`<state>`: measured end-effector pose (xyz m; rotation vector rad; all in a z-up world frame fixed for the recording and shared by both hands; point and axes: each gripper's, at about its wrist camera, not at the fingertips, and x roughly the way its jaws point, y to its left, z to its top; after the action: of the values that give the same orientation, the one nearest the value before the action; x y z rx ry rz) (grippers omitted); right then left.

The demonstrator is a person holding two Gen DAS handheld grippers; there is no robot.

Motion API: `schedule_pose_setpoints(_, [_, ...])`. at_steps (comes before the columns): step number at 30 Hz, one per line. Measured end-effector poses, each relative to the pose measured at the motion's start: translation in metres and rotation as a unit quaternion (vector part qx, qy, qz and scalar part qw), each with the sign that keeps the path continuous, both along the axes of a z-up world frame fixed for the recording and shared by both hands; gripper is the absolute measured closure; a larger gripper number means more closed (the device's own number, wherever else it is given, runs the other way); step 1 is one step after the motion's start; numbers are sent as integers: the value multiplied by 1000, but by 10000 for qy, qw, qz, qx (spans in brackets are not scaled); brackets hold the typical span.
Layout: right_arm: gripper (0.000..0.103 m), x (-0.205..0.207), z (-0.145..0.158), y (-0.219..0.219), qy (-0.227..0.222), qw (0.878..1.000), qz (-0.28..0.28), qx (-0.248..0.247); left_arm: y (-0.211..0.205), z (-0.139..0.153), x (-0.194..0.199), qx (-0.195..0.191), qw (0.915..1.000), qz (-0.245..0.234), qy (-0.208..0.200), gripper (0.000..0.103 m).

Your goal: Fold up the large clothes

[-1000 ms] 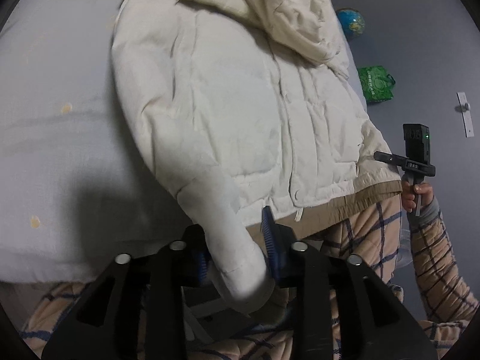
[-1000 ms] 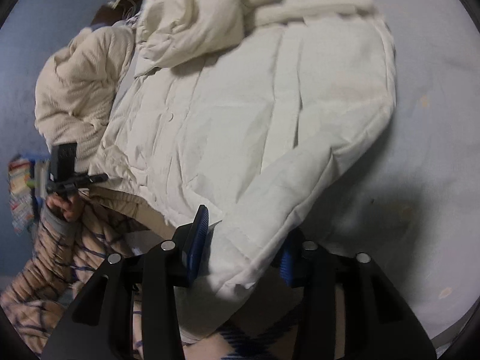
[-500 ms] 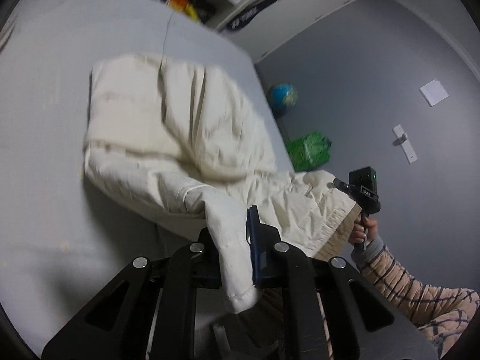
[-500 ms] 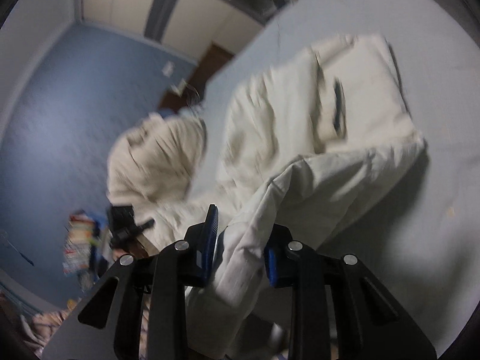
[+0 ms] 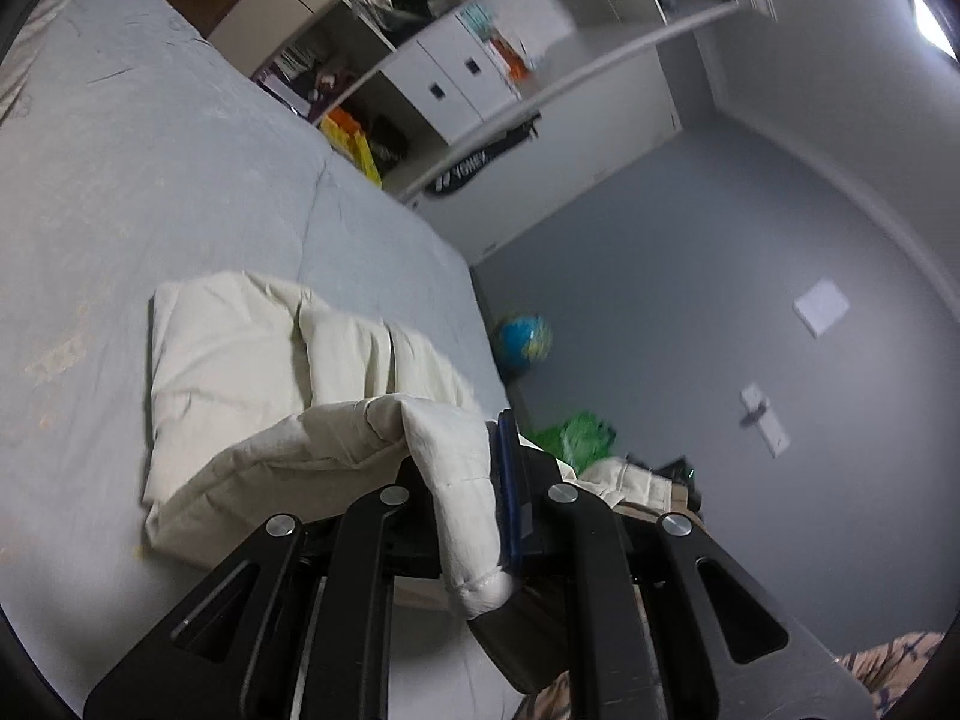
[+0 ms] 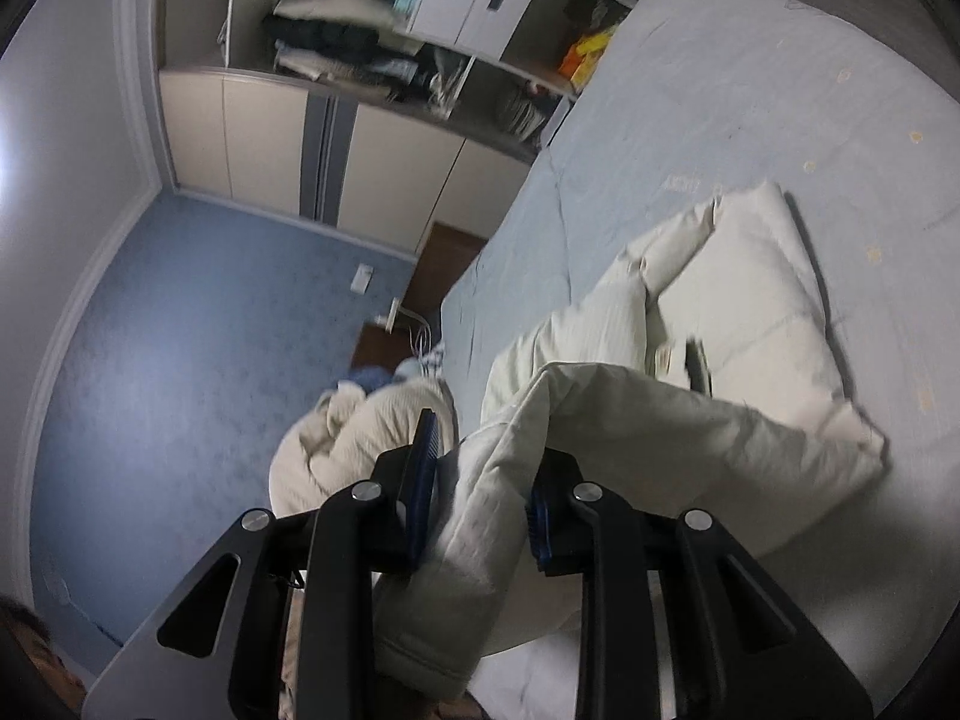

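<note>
Now that both sleeves are lifted off the pale grey bed [image 5: 180,180], the puffy cream quilted jacket [image 5: 252,372] lies half-folded; left claw [image 5: 462,480] clenched on one cuff; right claw [image 6: 480,498] grasping the other.

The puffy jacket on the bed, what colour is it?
Cream white jacket; the left wrist view shows it best.

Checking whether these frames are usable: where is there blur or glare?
Left wrist view: globe and green bag motion-smeared, glare at top right corner, jacket sleeve sharp. Right wrist view: shelves smeared, glare at left edge.
</note>
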<state>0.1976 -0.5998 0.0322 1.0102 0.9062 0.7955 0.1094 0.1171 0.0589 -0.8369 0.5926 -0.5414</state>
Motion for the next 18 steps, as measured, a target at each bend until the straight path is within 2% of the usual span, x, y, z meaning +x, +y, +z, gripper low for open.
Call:
schedule_pose_setpoints(7, [80, 46, -22, -4, 363, 9979, -528, 107, 14, -10, 41, -296, 9988, 376, -63, 91])
schedule_pose_setpoints(11, [80, 76, -45, -6, 717, 9938, -844, 134, 20, -18, 69, -390, 9976, 565, 13, 91])
schedule_pose_setpoints(18, [80, 124, -90, 14, 1311, 9861, -1023, 16, 31, -54, 123, -708, 9918, 883, 598, 90])
